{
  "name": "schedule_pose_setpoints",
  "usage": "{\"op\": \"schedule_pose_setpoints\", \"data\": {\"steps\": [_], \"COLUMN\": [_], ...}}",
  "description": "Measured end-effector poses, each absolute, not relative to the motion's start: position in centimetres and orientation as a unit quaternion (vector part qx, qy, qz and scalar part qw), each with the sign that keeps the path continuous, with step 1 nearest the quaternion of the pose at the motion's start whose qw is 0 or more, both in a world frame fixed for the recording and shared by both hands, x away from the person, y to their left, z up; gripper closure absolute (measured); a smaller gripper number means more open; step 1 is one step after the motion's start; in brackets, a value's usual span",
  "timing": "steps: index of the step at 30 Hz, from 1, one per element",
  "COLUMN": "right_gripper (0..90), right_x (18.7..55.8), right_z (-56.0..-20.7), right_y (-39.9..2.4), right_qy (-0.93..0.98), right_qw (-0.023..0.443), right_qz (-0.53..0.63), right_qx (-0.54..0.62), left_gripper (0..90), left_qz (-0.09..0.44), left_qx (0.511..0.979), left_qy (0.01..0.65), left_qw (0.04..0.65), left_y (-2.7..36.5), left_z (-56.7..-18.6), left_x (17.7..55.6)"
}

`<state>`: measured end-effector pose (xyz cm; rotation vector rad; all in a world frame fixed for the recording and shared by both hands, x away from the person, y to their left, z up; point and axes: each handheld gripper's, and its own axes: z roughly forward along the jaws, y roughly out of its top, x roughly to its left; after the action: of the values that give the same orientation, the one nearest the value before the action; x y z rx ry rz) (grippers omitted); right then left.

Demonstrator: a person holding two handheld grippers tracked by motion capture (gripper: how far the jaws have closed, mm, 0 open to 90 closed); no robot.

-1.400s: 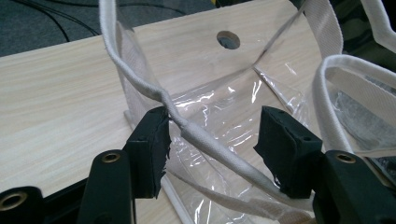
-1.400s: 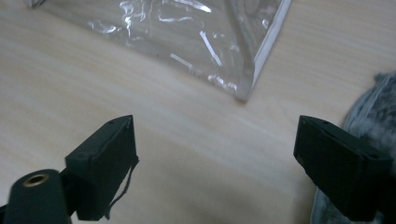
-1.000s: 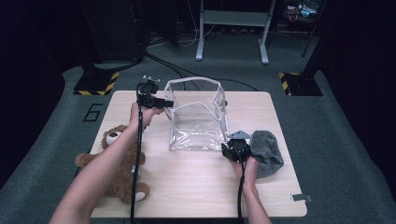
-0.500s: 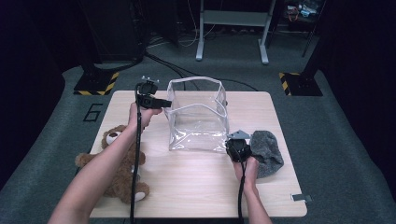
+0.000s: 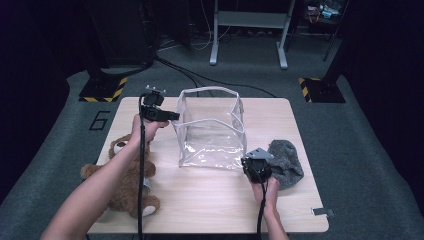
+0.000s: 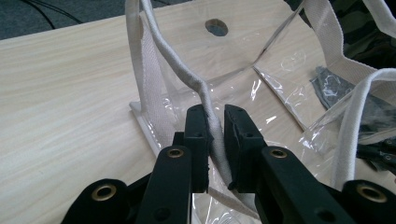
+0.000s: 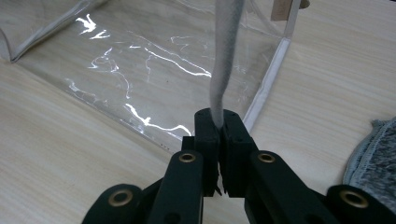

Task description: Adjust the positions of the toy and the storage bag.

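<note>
A clear plastic bag (image 5: 210, 130) with white fabric trim stands open on the wooden table (image 5: 270, 115). My left gripper (image 5: 175, 116) is at its upper left rim. In the left gripper view the gripper (image 6: 215, 112) pinches the white trim (image 6: 196, 84); its jaws have just been closing on it. My right gripper (image 5: 247, 162) is at the bag's near right corner. In the right gripper view this gripper (image 7: 218, 116) is shut on a strip of trim (image 7: 224, 56) that rises out of the jaws.
A brown teddy bear (image 5: 125, 175) lies at the table's left front, under my left forearm. A grey cloth (image 5: 285, 162) is bunched just right of the right gripper, its edge showing as grey cloth (image 7: 373, 154). Bare wood lies in front of the bag.
The right hand has edged a little to the right at the bag's near corner. The left hand has stayed at the rim, and the bag's top edge now runs straight to it.
</note>
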<state>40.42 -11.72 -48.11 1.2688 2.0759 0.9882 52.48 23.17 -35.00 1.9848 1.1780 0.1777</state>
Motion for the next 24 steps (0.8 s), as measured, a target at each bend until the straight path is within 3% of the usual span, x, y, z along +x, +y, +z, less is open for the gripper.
{"op": "schedule_pose_setpoints", "data": {"steps": [24], "right_gripper": [86.8], "right_x": [37.3], "right_z": [-48.7], "right_y": [-12.1], "right_qy": [0.766], "right_qw": [0.254], "right_qz": [0.378], "right_qx": [0.454], "left_gripper": [78.7], "left_qz": [0.07], "left_qx": [0.782], "left_qy": [0.459], "left_qw": [0.416], "left_y": [24.2], "left_z": [-35.3], "left_x": [48.4]}}
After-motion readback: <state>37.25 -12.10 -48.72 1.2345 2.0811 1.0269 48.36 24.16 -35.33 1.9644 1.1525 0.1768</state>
